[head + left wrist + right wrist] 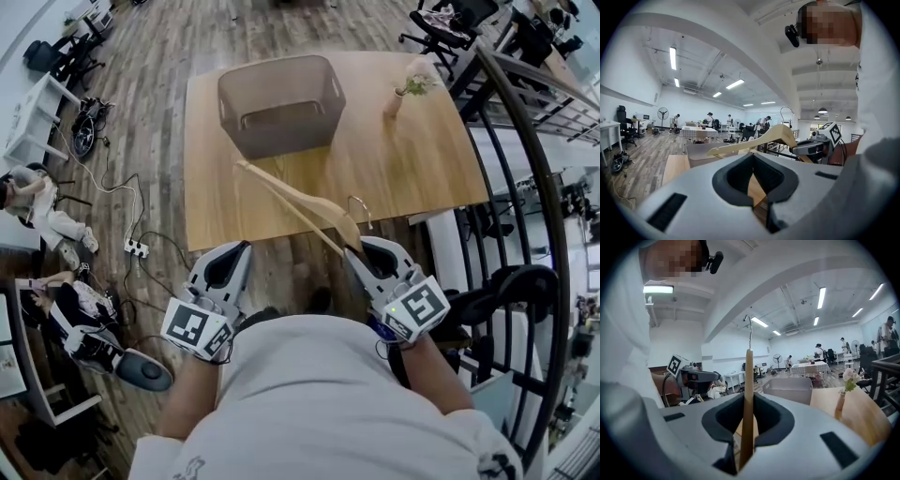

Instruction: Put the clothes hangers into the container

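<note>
Right gripper [356,249] clamps the wooden hanger [298,199], which is aloft over the table's [422,159] near edge. Left gripper [244,248] is closed and empty. Best carry it farther, lift its tip clear of the grey container's [279,103] near rim, then release.

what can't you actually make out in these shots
- Right gripper view: the grey plastic basket shows only its outer wall, which hides the inside.
- Head view: the near end of the light wooden clothes hanger is covered by the right gripper, whose jaws are clamped on it.
- Left gripper view: the distant people are too small to tell what they are doing.
</note>
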Available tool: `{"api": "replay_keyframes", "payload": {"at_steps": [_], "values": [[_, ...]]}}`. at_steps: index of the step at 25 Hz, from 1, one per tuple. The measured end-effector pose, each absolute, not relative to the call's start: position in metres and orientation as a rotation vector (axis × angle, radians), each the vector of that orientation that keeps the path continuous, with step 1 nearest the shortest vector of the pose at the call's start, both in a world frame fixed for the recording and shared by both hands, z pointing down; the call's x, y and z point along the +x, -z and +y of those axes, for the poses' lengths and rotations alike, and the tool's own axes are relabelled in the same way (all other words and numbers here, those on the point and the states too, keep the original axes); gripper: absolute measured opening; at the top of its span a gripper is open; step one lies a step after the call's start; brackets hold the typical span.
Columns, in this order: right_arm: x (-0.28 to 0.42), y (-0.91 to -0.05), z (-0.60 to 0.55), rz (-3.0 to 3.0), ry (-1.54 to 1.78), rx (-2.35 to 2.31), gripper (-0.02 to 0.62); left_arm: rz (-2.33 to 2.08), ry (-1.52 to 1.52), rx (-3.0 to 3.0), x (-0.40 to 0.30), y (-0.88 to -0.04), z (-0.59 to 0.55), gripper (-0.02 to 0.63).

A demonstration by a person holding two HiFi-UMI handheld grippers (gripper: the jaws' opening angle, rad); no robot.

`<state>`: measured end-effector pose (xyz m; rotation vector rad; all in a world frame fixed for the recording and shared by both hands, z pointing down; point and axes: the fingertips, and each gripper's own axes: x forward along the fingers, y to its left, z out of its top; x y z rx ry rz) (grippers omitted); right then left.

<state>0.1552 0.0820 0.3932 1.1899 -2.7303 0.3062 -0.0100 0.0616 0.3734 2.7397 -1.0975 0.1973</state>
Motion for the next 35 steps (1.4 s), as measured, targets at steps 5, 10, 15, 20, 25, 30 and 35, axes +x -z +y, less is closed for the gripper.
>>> {"api": "replay_keyframes", "payload": {"at_steps": [5, 10, 15, 20, 25, 30, 35], "values": [[0.169, -0.395, 0.075, -2.721, -0.313, 1.203, 0.06, -1.081, -0.202, 2.734, 0.003, -0.376, 0.054, 0.006], [0.171, -0.397, 0.064, -2.706, -0.331, 1.216, 0.06, -1.064, -0.194, 2.744, 0.005, -0.375, 0.038, 0.006], [0.163, -0.398, 0.044, -2.679, -0.332, 1.244, 0.06, -1.032, -0.185, 2.754, -0.004, -0.377, 0.017, 0.006], [0.142, -0.398, 0.021, -2.657, -0.336, 1.267, 0.06, -0.998, -0.162, 2.765, -0.022, -0.378, -0.011, 0.006], [0.115, -0.392, -0.006, -2.634, -0.328, 1.31, 0.06, -0.968, -0.143, 2.78, -0.049, -0.377, -0.038, 0.006], [0.089, -0.39, -0.026, -2.616, -0.311, 1.334, 0.06, -0.957, -0.12, 2.789, -0.078, -0.377, -0.057, 0.006], [0.071, -0.392, -0.036, -2.607, -0.308, 1.349, 0.06, -0.952, -0.116, 2.784, -0.097, -0.381, -0.067, 0.006]]}}
